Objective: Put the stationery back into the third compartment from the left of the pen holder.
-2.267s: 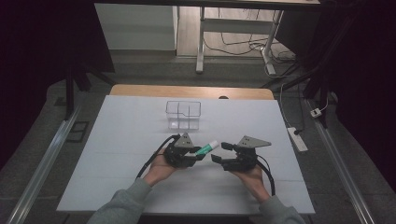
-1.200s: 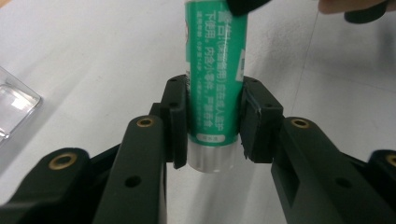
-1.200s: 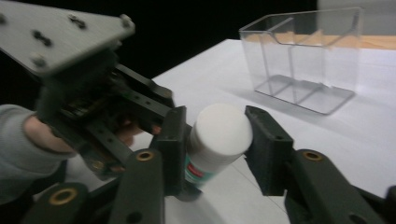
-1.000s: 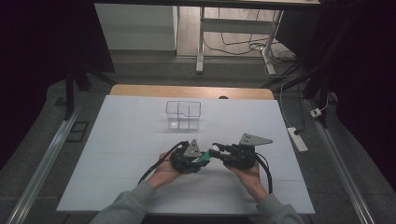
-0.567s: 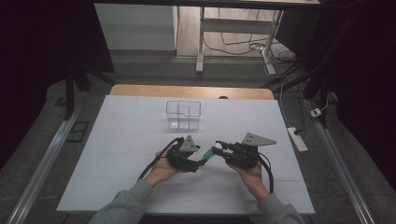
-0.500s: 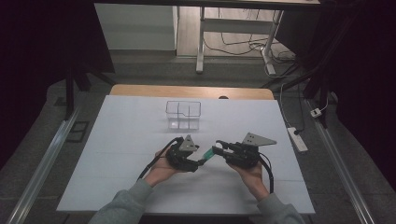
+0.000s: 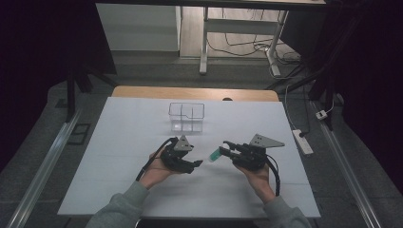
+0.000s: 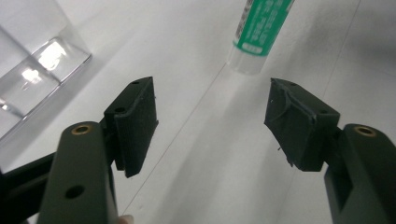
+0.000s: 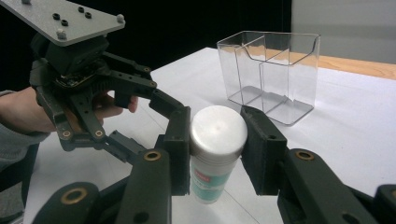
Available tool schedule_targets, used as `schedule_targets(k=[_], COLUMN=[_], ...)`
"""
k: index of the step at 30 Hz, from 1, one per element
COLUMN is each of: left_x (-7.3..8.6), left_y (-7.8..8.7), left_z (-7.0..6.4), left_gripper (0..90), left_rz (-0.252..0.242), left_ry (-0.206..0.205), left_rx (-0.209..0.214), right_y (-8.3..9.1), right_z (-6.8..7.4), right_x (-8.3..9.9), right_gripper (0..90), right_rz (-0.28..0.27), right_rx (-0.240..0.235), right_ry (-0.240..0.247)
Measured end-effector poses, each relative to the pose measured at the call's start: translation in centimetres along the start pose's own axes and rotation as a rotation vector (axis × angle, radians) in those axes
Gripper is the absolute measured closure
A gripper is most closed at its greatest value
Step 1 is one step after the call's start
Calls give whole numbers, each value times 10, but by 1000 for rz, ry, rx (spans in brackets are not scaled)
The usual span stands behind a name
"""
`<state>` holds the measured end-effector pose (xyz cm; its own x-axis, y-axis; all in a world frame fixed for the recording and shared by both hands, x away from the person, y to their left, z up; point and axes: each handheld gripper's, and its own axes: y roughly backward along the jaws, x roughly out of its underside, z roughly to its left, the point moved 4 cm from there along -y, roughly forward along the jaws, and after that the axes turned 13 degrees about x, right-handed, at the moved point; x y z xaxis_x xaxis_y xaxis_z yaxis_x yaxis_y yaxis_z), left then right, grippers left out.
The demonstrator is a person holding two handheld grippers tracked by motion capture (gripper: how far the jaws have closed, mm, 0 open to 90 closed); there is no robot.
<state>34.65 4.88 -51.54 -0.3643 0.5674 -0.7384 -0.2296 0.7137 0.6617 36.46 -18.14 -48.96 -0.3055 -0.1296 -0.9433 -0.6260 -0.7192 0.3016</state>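
One glue stick [image 7: 215, 155], white-bodied with a green label, sits clamped between the two black jaws of the right tongs [image 7: 227, 149], which grasp it near its silvery round end; in the right gripper view that end [image 9: 218, 129] faces the camera with a jaw pressed to each side. The stick hangs just above the white desk [image 7: 119, 142], nearer the person than the clear compartment box [image 7: 186, 117] and a little to the person's right of it.

On the stick's far side from the right tongs, the left tongs [image 7: 196, 163] are released: in the left gripper view both jaws stand wide apart with bare desk between them, and the stick's pale tip [image 8: 259, 35] lies beyond them, near but not touching either pad. A small gap separates the two pairs of tongs, with the stick bridging most of it.

The clear compartment box stands upright, farther from the person than the stick and well apart from it, its dividers visible through the walls [image 9: 271, 70]. Open white surface runs between the box and the stick, and more of it spreads to either side of the box out to the desk's left and right edges. Behind the box a strip of bare wood [image 7: 142, 92] marks the desk's far edge. Nearer than the stick, the surface continues to the near edge, where both grey sleeves [image 7: 126, 209] cross it.
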Motion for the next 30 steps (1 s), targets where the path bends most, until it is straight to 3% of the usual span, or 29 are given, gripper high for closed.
schedule_targets(k=[9, 14, 30], left_x=[21, 31, 85], left_y=[18, 32, 76], left_z=[5, 4, 12], left_gripper=[326, 326, 329], left_rz=[-7, -36, -62], left_ry=[45, 59, 150], left_rx=[-31, -58, -144], right_y=[1, 1, 0], right_z=[-3, -4, -9], right_x=[0, -1, -13], right_gripper=[637, 638, 638], right_rz=[0, -3, -28], right_rx=[9, 12, 26], right_ry=[-1, 0, -5])
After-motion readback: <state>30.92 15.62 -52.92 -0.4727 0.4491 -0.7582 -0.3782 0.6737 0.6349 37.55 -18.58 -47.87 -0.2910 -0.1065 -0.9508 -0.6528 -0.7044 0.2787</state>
